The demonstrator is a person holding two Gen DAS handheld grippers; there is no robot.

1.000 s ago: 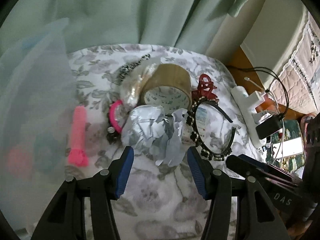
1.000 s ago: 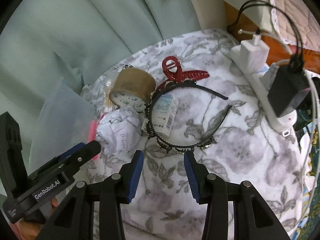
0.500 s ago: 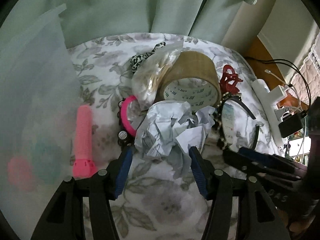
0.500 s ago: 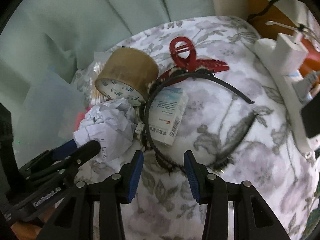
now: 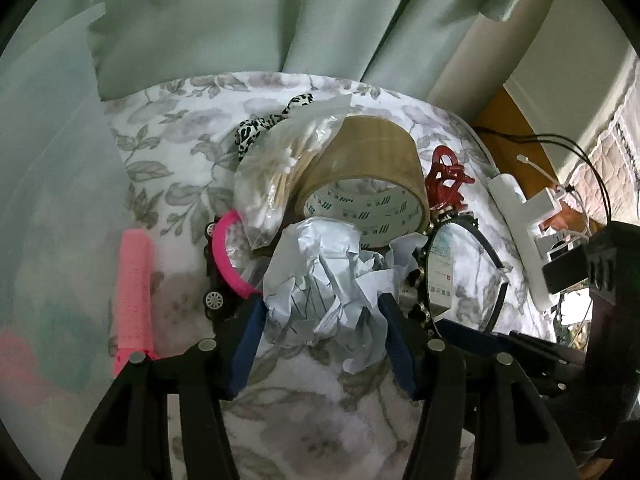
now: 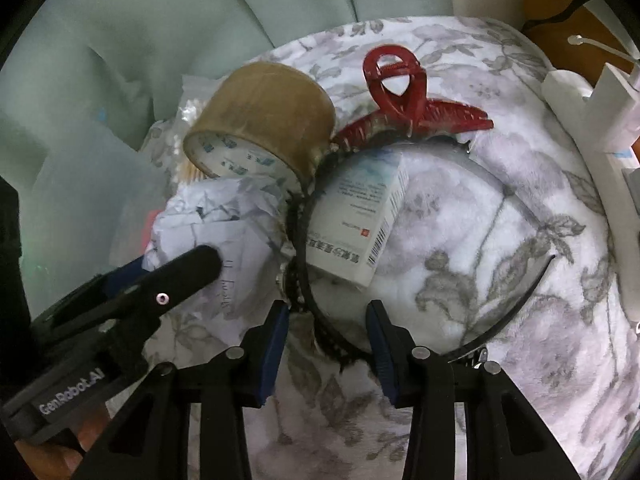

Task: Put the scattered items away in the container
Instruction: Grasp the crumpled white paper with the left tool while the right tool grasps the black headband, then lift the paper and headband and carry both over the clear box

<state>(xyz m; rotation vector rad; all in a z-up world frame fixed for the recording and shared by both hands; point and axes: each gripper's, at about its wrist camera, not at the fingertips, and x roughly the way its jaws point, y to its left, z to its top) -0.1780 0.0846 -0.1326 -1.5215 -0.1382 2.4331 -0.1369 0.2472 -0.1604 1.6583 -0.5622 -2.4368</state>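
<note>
On a floral blanket [image 6: 500, 216] lies a pile of small things. In the left wrist view a crumpled paper ball [image 5: 320, 276] fills the gap of my left gripper [image 5: 320, 304]; its jaws are closing and both blue pads touch the paper. In the right wrist view my right gripper [image 6: 327, 312] points down over a black toothed headband [image 6: 332, 344]. Its jaws are closing with the band's curve between them, untouched by the pads. A small white box [image 6: 356, 224] lies inside the headband. The translucent container [image 5: 44, 200] stands at the left.
Behind the paper are a brown tape roll [image 5: 360, 184], a bag of cotton swabs [image 5: 276, 176], a red hair claw [image 6: 400, 92] and a leopard hair tie [image 5: 264, 128]. A pink roller [image 5: 134, 292], pink ring and toy car [image 5: 216, 300] lie left. A power strip [image 5: 520, 232] lies right.
Both grippers have come down and closer to the pile. The left jaws now flank the paper ball and the right jaws, narrower, stand over the headband's curve.
</note>
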